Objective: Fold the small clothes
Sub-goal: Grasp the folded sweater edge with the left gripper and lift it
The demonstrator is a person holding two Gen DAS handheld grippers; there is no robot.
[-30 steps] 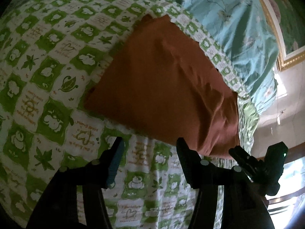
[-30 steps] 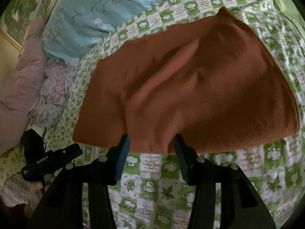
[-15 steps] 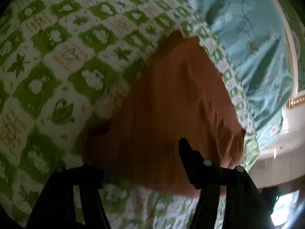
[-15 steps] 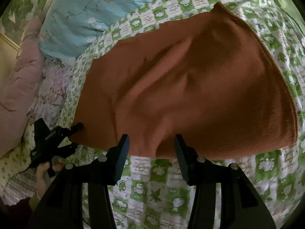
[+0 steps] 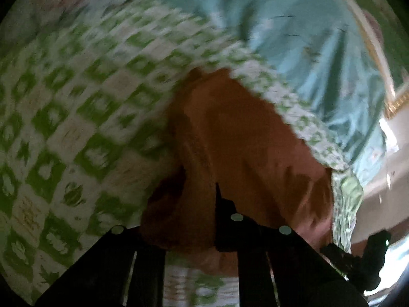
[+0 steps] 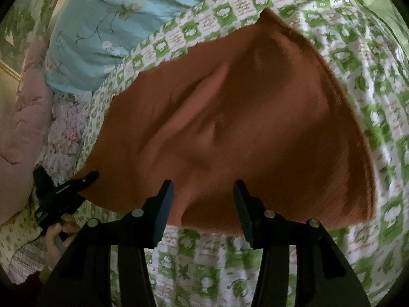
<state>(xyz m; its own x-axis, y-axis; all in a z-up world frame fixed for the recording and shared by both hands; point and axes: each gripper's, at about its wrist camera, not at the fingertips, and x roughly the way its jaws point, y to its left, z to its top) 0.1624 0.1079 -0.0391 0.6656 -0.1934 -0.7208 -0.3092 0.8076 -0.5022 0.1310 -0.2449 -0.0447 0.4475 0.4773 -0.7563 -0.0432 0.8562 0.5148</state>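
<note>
Rust-brown cloth (image 6: 255, 128) lies on the green-checked bedspread (image 6: 370, 81). Left gripper (image 5: 204, 199) jaws have just closed, pinching the cloth's near corner. Right gripper (image 6: 203, 204) jaws stand spread over its near edge, unclamped

No text readable in either view. Green-check sheet (image 6: 340, 38) has orange script-like marks in its white squares, beyond and to both sides of the right tongs (image 6: 202, 189), and under them too; too small and soft to make out as letters. In the left wrist view the same marks are motion-blurred, esp. left of the tongs. Left tongs (image 6: 88, 179), seen far left of the right tongs, carry a small white label (image 6: 61, 190) on the black body and another lower down near the hand; both illegible at this res. No brands, nos. or signs legible elsewhere.
</note>
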